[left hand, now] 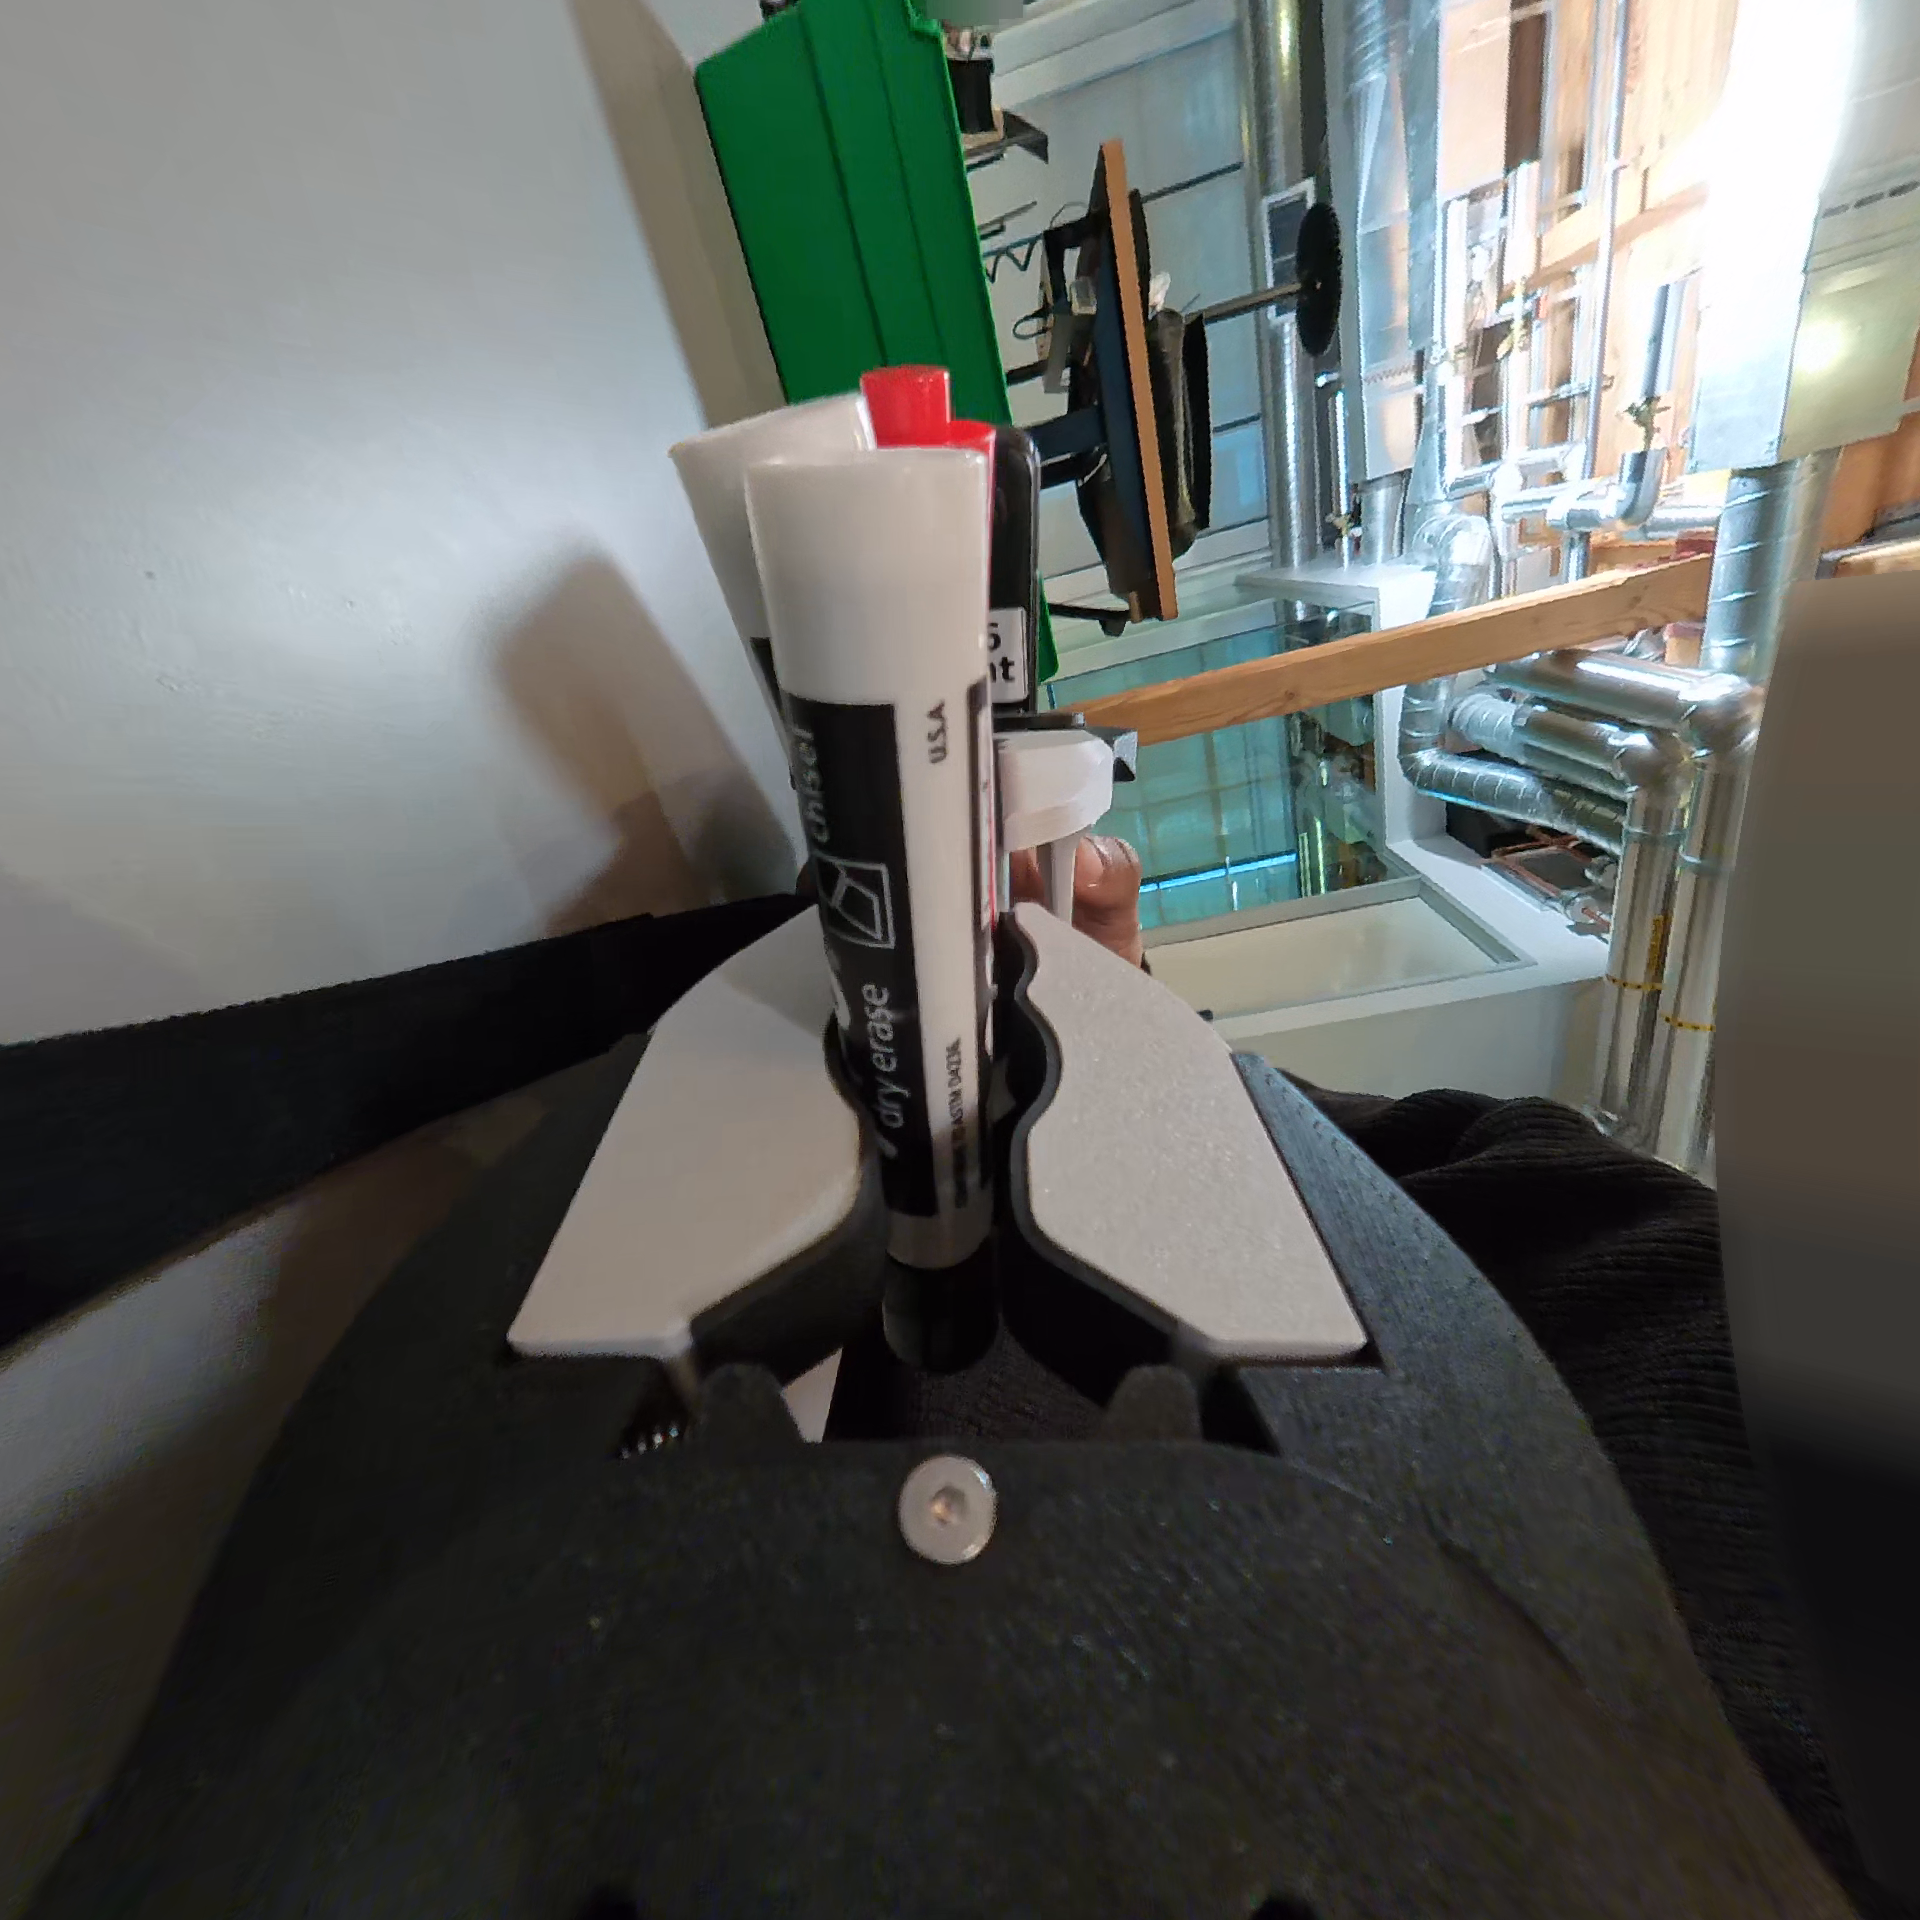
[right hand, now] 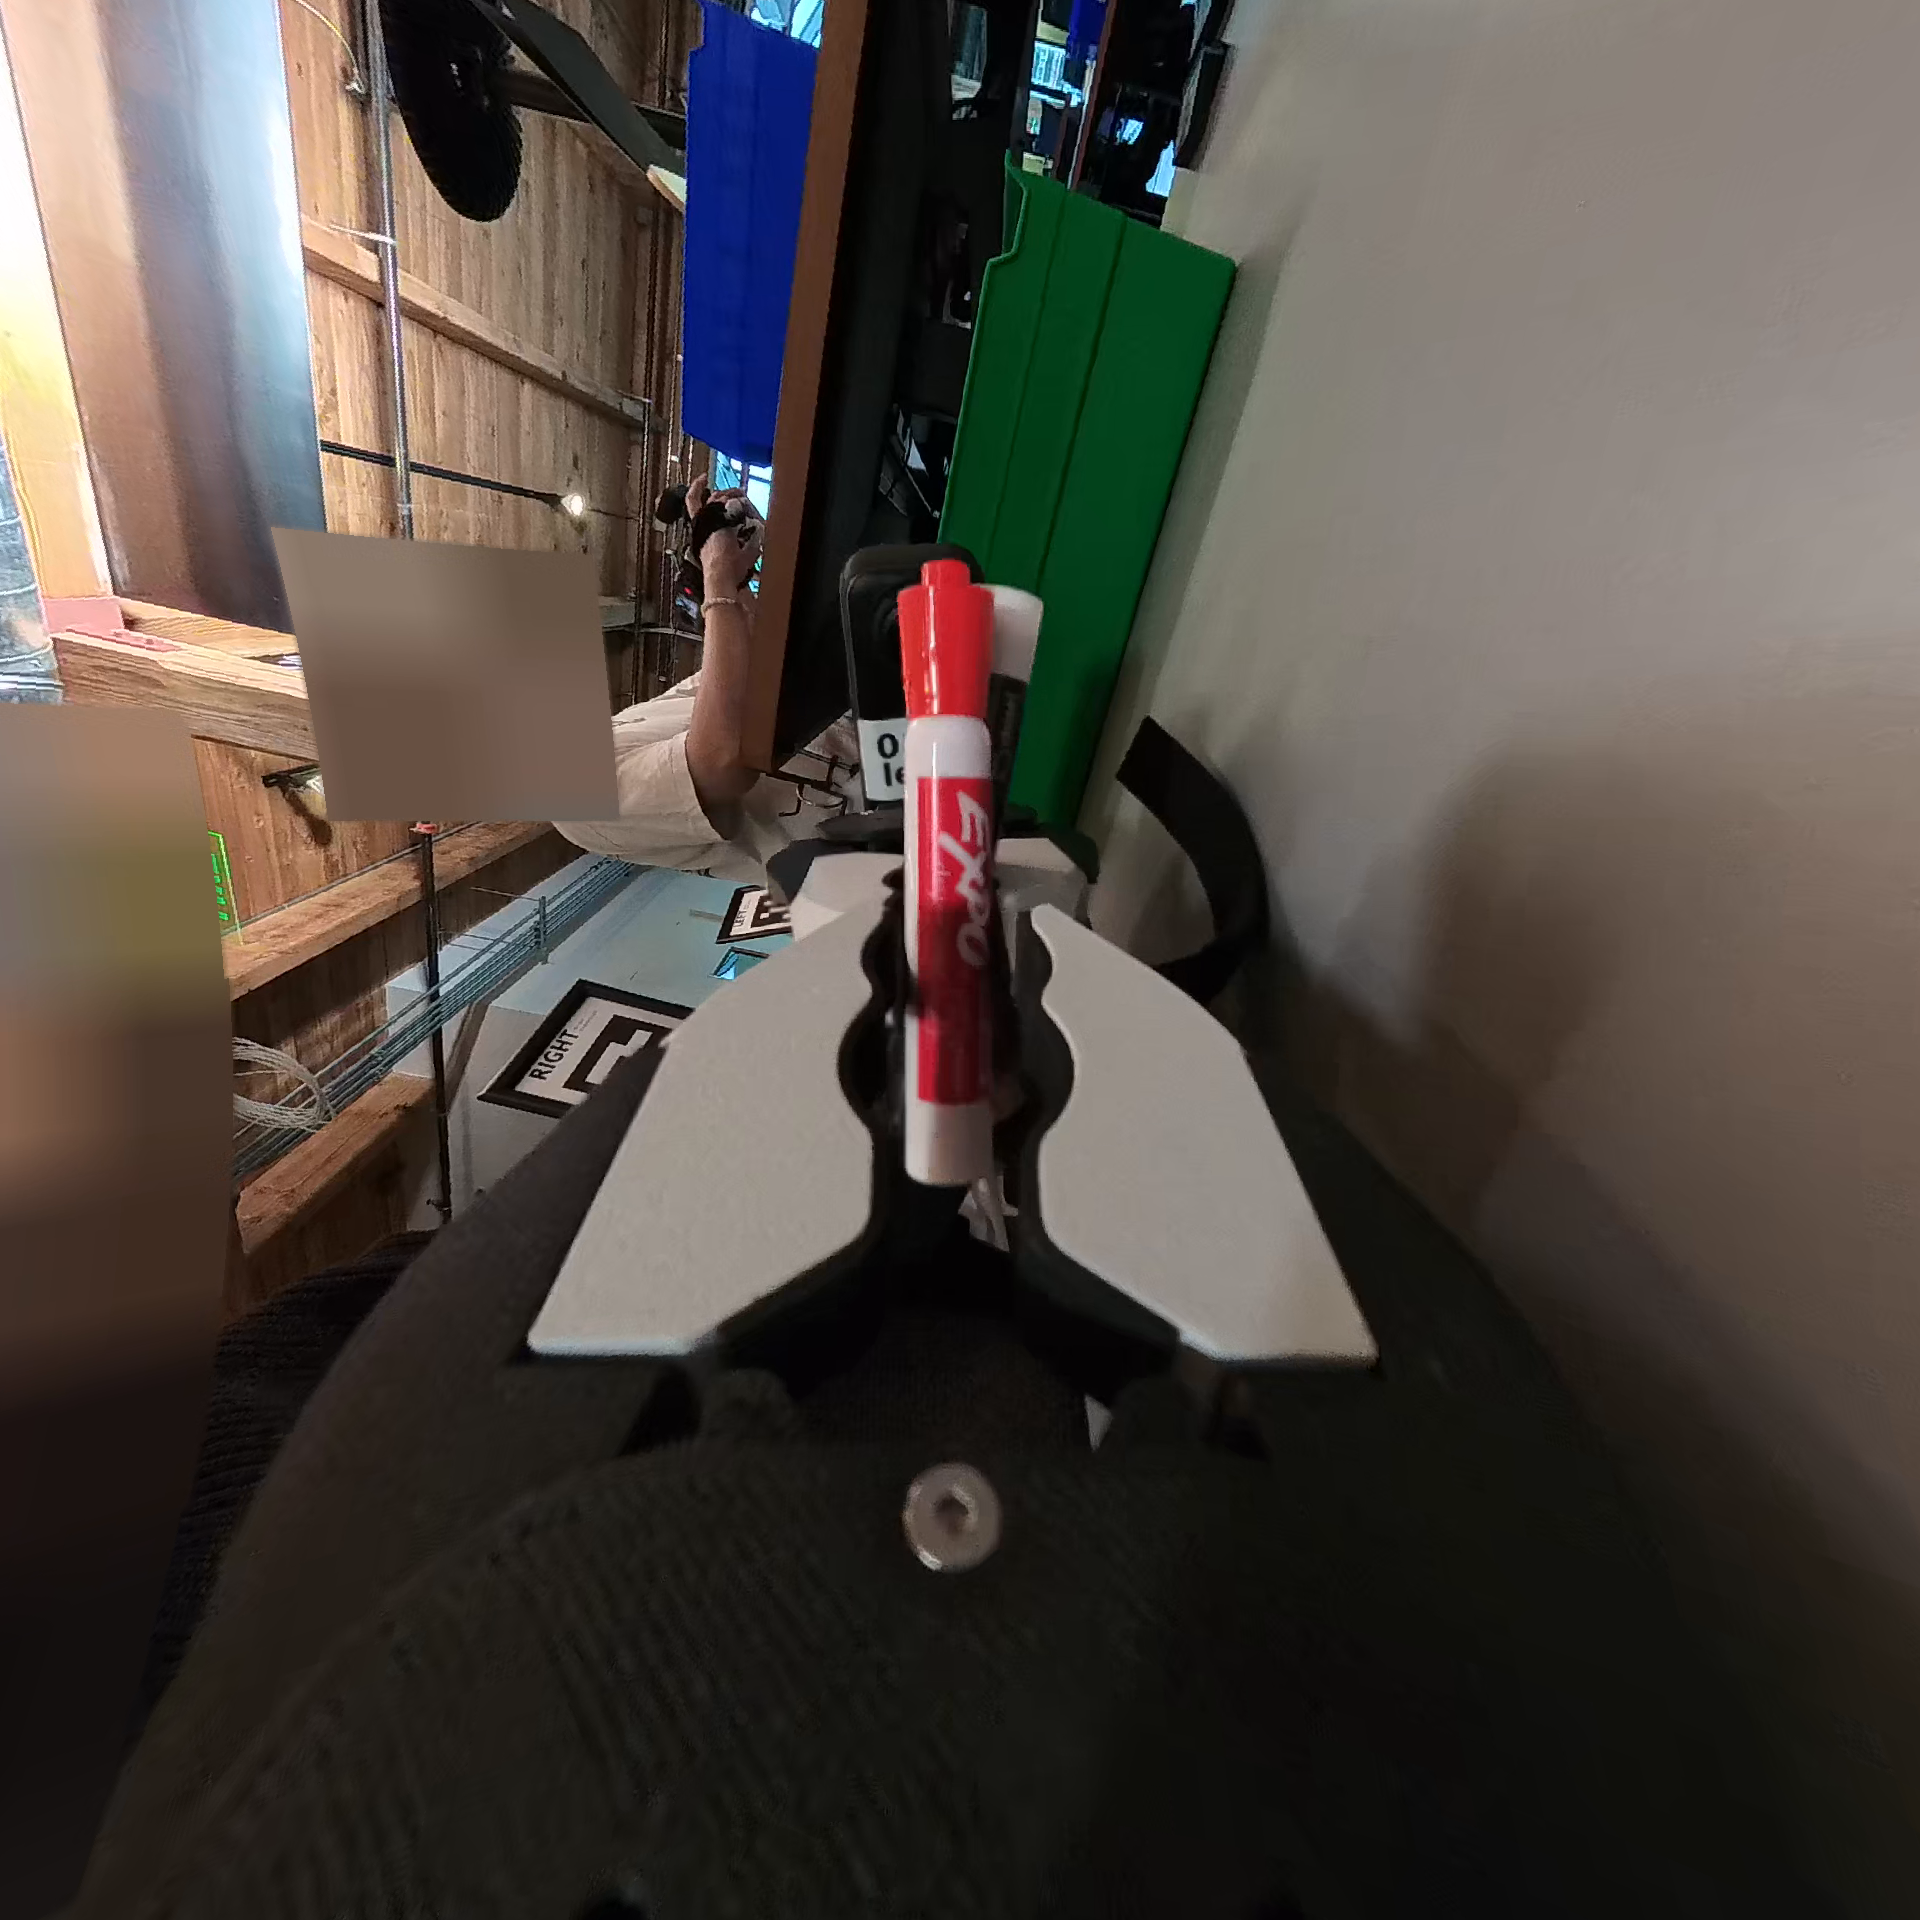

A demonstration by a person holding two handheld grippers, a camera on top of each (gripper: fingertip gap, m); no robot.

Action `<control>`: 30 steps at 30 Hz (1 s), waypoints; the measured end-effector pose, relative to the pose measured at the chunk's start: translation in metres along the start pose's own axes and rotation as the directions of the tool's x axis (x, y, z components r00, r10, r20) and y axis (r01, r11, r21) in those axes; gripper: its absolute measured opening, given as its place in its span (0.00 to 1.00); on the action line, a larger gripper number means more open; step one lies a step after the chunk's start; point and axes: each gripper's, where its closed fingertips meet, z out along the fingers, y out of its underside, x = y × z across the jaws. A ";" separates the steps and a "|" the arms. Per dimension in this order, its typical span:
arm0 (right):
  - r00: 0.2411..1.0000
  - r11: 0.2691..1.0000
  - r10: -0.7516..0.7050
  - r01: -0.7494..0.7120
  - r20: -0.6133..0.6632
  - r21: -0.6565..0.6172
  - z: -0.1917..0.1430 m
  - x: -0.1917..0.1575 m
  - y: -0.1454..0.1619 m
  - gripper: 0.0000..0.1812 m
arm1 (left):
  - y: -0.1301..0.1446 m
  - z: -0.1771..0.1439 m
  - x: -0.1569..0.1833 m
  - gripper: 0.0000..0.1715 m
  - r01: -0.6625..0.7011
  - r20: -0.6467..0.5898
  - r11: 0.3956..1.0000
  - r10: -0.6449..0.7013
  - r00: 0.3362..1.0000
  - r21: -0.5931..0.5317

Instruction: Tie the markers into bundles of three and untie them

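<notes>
In the left wrist view my left gripper (left hand: 914, 935) is shut on a bundle of markers (left hand: 894, 831). Nearest is a white marker with a black label, with a second white one and two red caps (left hand: 909, 400) behind it. Beyond the bundle, white parts of the right gripper (left hand: 1049, 779) and a fingertip of the hand holding it show. In the right wrist view my right gripper (right hand: 956, 914) is shut on the bundle's other end. A red marker (right hand: 945, 883) is in front and a white marker (right hand: 1013, 634) behind. The left gripper's black body (right hand: 868, 634) shows past them.
A white table surface (left hand: 312, 416) lies beside the bundle and also shows in the right wrist view (right hand: 1558, 520). A green bin (left hand: 852, 208) stands on it, also seen in the right wrist view (right hand: 1091, 468). A black strap (right hand: 1226, 883) lies near it. A person (right hand: 717, 727) works at another table behind. The tips of both grippers are at nearly the same place.
</notes>
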 end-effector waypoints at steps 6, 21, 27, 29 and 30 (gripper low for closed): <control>0.997 0.998 -0.069 0.069 -0.035 -0.012 -0.001 0.000 0.000 0.11 | -0.015 -0.007 0.002 0.12 -0.019 -0.005 0.996 0.019 1.000 0.089; 0.994 0.988 -0.110 0.109 -0.004 -0.110 0.011 -0.007 0.021 0.17 | -0.025 -0.011 0.008 0.12 -0.038 -0.024 0.985 0.043 0.999 0.168; 0.995 0.986 -0.104 0.104 0.006 -0.130 0.013 -0.008 0.025 0.13 | -0.024 -0.010 0.007 0.12 -0.034 -0.024 0.984 0.039 0.999 0.176; 0.995 0.986 -0.100 0.100 0.012 -0.134 0.013 -0.009 0.026 0.10 | -0.024 -0.009 0.007 0.12 -0.034 -0.022 0.984 0.039 0.999 0.177; 0.995 0.986 -0.099 0.100 0.012 -0.136 0.013 -0.009 0.027 0.10 | -0.024 -0.009 0.007 0.12 -0.032 -0.024 0.984 0.037 0.999 0.176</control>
